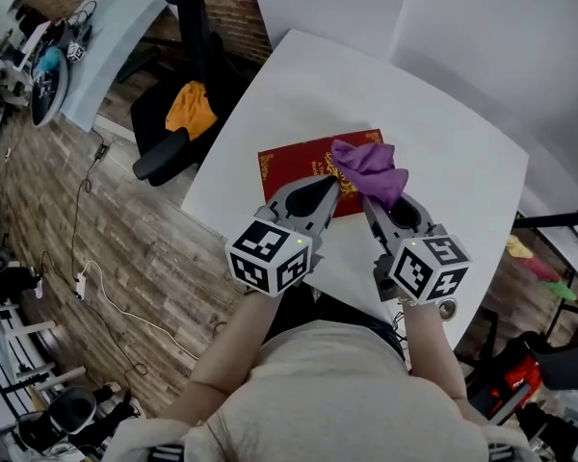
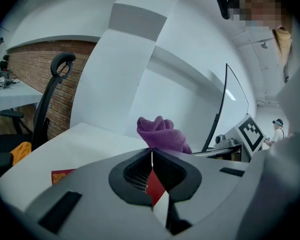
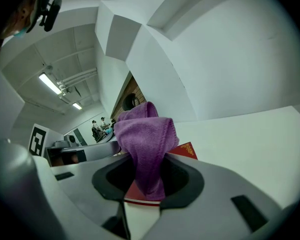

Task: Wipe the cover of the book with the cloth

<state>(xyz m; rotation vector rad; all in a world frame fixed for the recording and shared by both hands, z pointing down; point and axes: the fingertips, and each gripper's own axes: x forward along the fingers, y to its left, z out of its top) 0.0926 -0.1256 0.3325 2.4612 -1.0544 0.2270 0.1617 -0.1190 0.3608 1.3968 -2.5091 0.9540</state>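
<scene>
A red book (image 1: 303, 165) with gold ornament lies on the white table (image 1: 462, 162). My right gripper (image 1: 374, 200) is shut on a purple cloth (image 1: 371, 168), which bunches up over the book's right end. In the right gripper view the cloth (image 3: 144, 144) hangs down between the jaws of that gripper (image 3: 147, 170), with the book (image 3: 186, 149) just beyond. My left gripper (image 1: 333, 185) is shut, its tips over the book's near edge. In the left gripper view its tips (image 2: 151, 152) meet with nothing seen between them; the cloth (image 2: 162, 134) rises just behind, and the book (image 2: 63, 175) shows lower left.
A black office chair (image 1: 169, 123) with an orange cloth (image 1: 191, 109) on its seat stands left of the table. A cluttered desk (image 1: 39, 56) is at far left, with cables (image 1: 106, 292) on the wooden floor. White panels (image 1: 482, 27) stand behind the table.
</scene>
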